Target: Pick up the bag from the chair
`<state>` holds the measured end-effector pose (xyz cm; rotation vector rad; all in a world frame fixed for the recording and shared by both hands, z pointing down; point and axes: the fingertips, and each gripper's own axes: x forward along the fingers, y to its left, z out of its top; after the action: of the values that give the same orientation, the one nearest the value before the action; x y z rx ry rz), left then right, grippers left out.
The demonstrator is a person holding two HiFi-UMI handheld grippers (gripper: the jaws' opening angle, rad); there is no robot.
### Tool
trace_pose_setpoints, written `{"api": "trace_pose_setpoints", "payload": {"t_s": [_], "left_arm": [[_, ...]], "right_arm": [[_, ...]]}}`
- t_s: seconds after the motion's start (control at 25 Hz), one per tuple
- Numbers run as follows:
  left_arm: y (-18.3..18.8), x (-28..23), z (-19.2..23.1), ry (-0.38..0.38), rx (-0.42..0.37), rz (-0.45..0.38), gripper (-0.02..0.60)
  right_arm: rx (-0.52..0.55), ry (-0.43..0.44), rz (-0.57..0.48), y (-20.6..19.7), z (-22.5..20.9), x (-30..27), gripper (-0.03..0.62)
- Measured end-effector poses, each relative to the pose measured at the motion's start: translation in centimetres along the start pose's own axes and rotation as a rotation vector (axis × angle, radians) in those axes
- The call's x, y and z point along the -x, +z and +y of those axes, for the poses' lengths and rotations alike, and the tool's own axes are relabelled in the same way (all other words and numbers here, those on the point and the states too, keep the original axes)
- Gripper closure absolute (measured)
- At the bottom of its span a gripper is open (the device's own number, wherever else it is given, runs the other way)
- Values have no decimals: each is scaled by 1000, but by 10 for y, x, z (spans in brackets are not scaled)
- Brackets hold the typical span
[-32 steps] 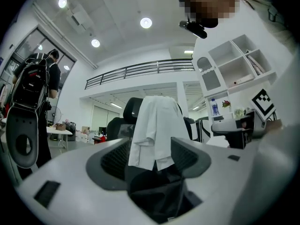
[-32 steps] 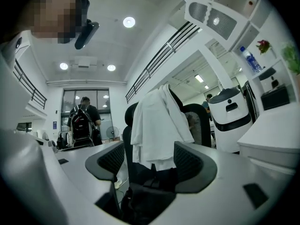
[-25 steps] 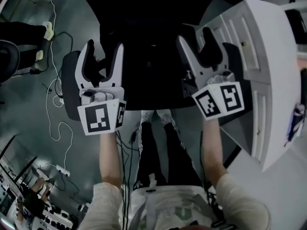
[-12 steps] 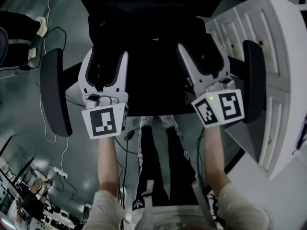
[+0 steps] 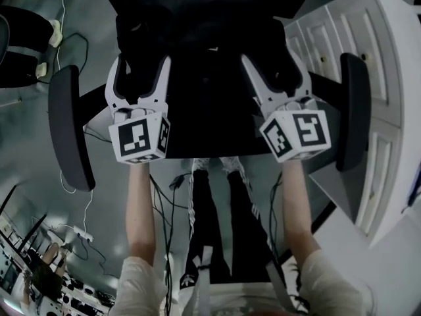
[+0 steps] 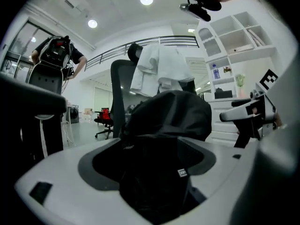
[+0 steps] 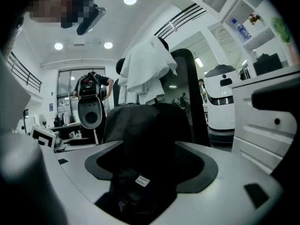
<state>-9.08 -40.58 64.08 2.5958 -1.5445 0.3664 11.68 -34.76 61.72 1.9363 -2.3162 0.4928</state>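
The soft black fabric bag sits on the seat of the black office chair, its cloth between the jaws of the left tool, which have just been opening and stand released, and of the right tool, likewise spread. If either closes on loose cloth alone, the bag may sag, slip free or snag an armrest. Its small white sewn tag bears print too small to read

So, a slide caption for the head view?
Left gripper, jaws just opening, and right gripper straddle the bag on the chair.
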Motion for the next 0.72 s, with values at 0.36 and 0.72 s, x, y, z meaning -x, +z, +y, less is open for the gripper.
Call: {"api": "trace_pose_setpoints", "payload": {"t_s": [0.36,0.72], "left_arm": [[-52,-44,41,86,-151,132,199],[-92,-71,71,88,-60,252,192]], "right_arm": [[-33,16,280,-101,-47,-49,270],[-186,68,433,-156,-52,-97,270]]}}
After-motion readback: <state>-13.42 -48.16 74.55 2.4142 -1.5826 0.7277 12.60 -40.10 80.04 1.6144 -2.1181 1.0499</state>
